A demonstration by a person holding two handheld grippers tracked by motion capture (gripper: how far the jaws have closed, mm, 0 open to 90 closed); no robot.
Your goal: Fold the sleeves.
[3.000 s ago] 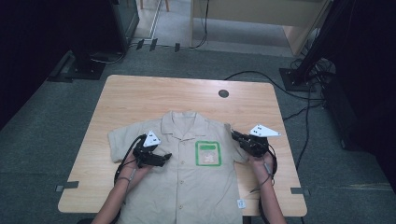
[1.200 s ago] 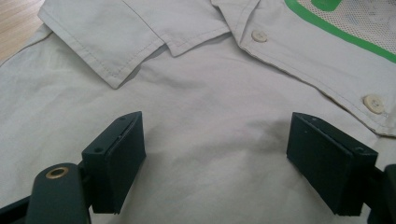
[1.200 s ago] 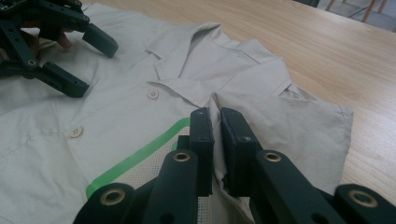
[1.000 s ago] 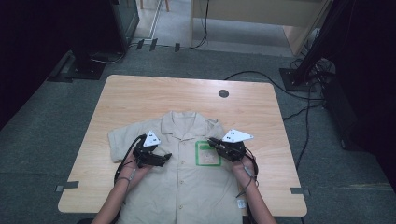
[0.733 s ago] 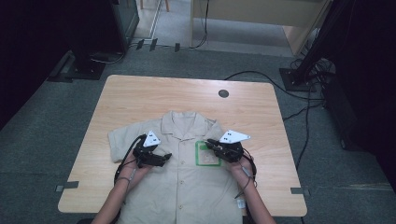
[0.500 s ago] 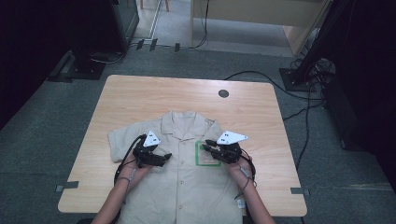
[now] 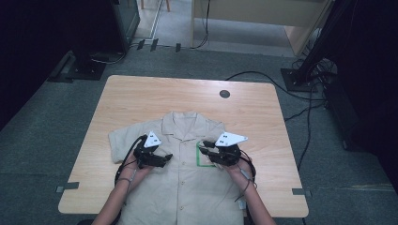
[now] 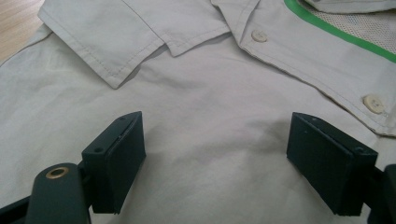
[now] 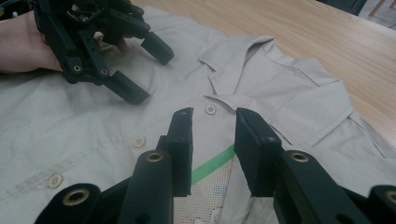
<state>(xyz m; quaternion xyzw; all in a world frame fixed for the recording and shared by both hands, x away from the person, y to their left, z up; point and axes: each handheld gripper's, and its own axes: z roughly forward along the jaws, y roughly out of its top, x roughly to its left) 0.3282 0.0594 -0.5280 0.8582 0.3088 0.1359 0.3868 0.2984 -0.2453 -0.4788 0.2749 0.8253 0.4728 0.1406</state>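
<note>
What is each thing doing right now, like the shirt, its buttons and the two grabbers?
Beige short-sleeved shirt: spread flat, front up, on the wooden table.
White shirt buttons: done up.
Green-edged mesh pocket: flat on the shirt's chest.
Left gripper: jaws wide open over plain cloth, gripping nothing.
Right gripper: jaws partly open, just been opening, above the pocket's edge.

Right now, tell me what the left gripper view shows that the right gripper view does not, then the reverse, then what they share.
Left gripper view alone: the left gripper close up, jaws wide apart over plain shirt cloth.

Right gripper view alone: the wooden table, the right gripper with a narrower gap after just opening, nothing gripped, and the hand holding the left gripper.

Both: the beige shirt, its collar, its buttons and the green-edged pocket.
</note>
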